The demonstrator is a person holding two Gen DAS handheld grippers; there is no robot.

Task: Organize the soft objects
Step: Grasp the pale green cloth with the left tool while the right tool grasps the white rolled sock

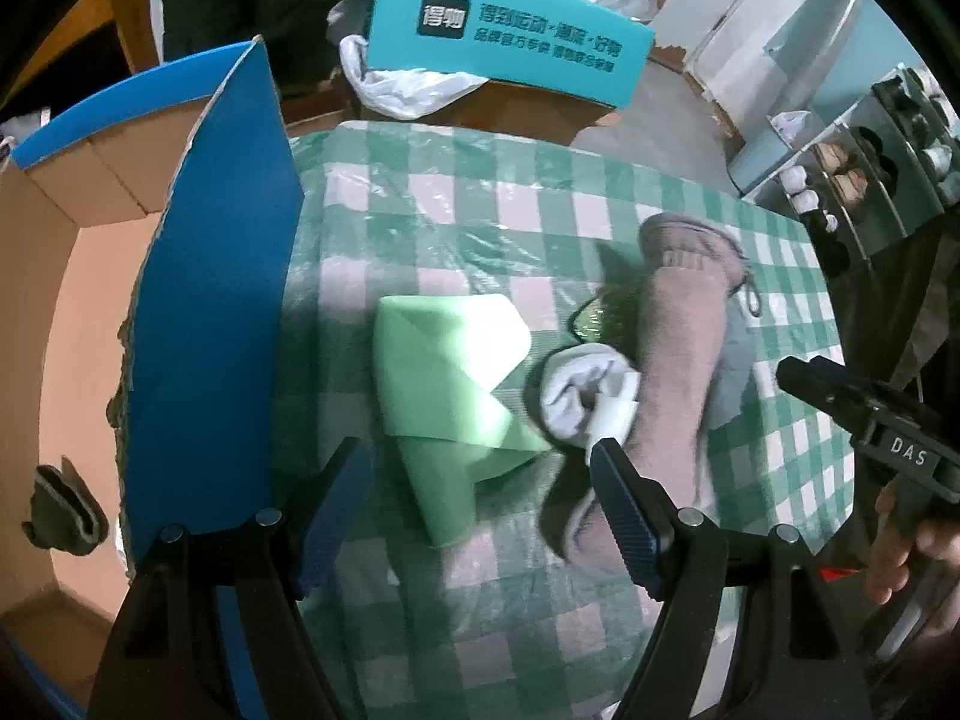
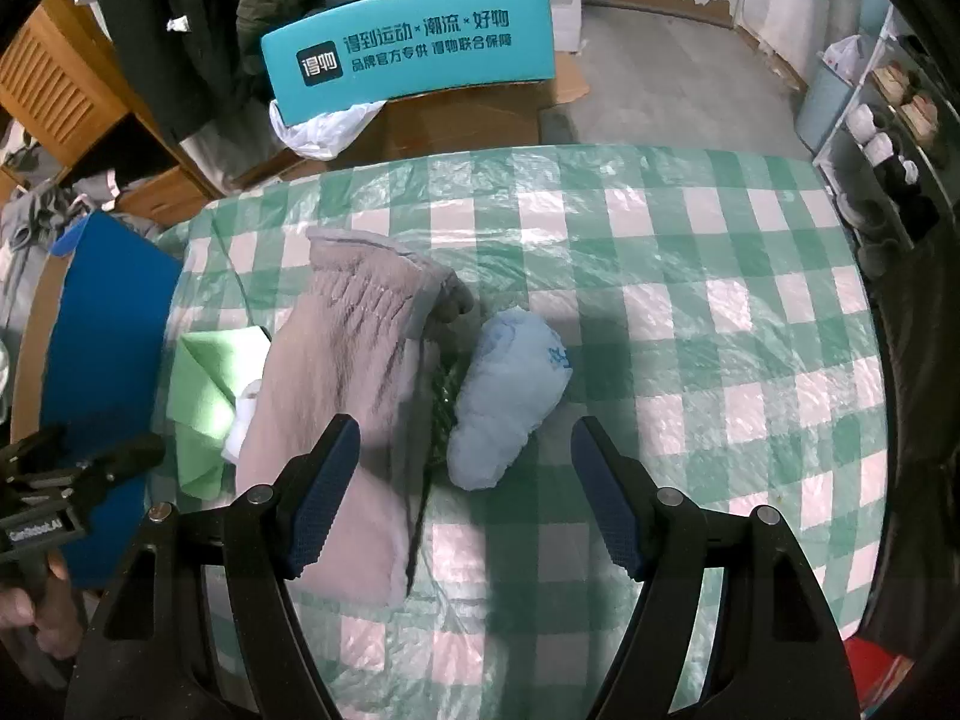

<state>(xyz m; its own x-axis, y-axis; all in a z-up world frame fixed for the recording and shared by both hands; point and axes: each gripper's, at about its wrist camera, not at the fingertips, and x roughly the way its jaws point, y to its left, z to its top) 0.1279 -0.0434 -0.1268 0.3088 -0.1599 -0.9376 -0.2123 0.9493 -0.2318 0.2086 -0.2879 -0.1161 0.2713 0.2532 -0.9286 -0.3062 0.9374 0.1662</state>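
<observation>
On checked green-and-white tablecloth [image 2: 690, 276], under clear plastic film: cluster of soft items near left edge of table. Folded green cloth [image 1: 447, 384], lying flat, just beside blue flap [image 1: 210, 312] of open cardboard box [image 1: 78, 324]. Rolled white sock [image 1: 585, 396], touching right side of green cloth, tucked against long pinkish-grey fleece garment [image 2: 342, 372] with gathered cuff and grey trim. Pale blue padded bundle [image 2: 510, 390], bearing a blue mark, just right of fleece garment, with a dark green crinkled item partly hidden between the two. Inside cardboard box: one dark folded piece [image 1: 63, 510] on the bottom. Left gripper [image 1: 480, 474]: jaws released and wide, nothing between pads, hanging over green cloth, right fingertip above end of sock, contact not discernible. Right gripper [image 2: 465, 462]: jaws released, spread apart, empty, poised above lower end of blue bundle and edge of fleece garment, no pad pressing on either. Hand [image 1: 906, 546] visible at right edge of left wrist view, wrapped round handle of other gripper. Beyond table: teal box [image 2: 414, 66] with white lettering, white plastic bag [image 2: 324, 129] beneath it, wooden furniture at left, shoe rack [image 2: 888, 138] at right.
</observation>
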